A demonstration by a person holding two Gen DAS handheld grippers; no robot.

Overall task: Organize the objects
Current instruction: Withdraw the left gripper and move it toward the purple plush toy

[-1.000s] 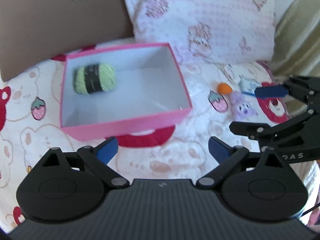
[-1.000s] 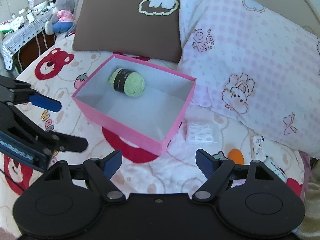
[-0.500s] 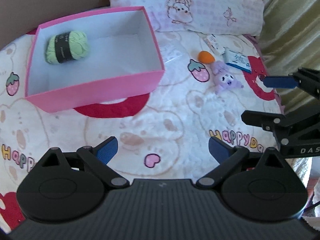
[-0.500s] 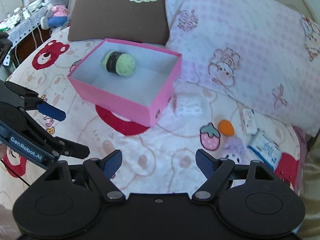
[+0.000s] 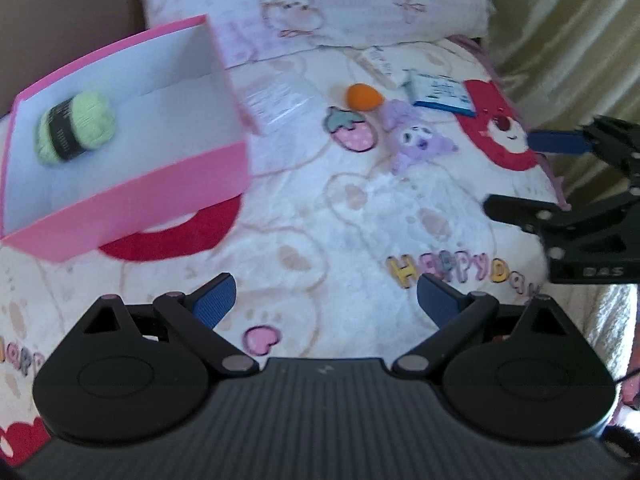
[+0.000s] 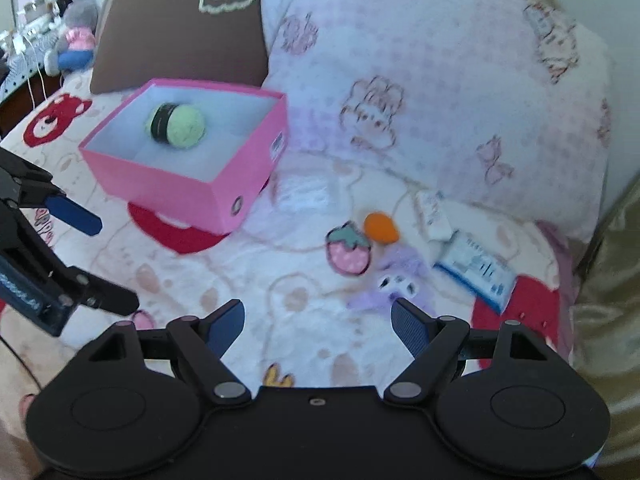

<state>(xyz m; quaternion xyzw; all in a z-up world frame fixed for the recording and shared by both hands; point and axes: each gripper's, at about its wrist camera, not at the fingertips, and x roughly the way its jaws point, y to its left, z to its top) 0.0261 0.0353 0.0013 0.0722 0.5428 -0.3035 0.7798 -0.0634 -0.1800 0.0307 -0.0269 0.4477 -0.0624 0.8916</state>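
A pink box (image 5: 168, 176) (image 6: 188, 184) sits on the bed with a green yarn ball (image 5: 74, 128) (image 6: 178, 124) inside. To its right lie a clear packet (image 5: 276, 98) (image 6: 304, 194), an orange egg-shaped sponge (image 5: 362, 96) (image 6: 380, 228), a purple plush toy (image 5: 416, 140) (image 6: 396, 280), a blue-edged packet (image 5: 440, 92) (image 6: 476, 272) and a small white box (image 6: 432, 212). My left gripper (image 5: 326, 296) is open and empty over the sheet. My right gripper (image 6: 318, 322) is open and empty, just short of the plush toy.
A pink patterned pillow (image 6: 440, 80) and a brown pillow (image 6: 180, 32) lie behind the box. A curtain (image 5: 568, 32) hangs at the bed's right edge. Each gripper shows in the other's view: right (image 5: 560, 176), left (image 6: 60, 256).
Both grippers have swung right, from the box toward the loose items. The right gripper has come closer to the plush toy. Both stay open and empty.
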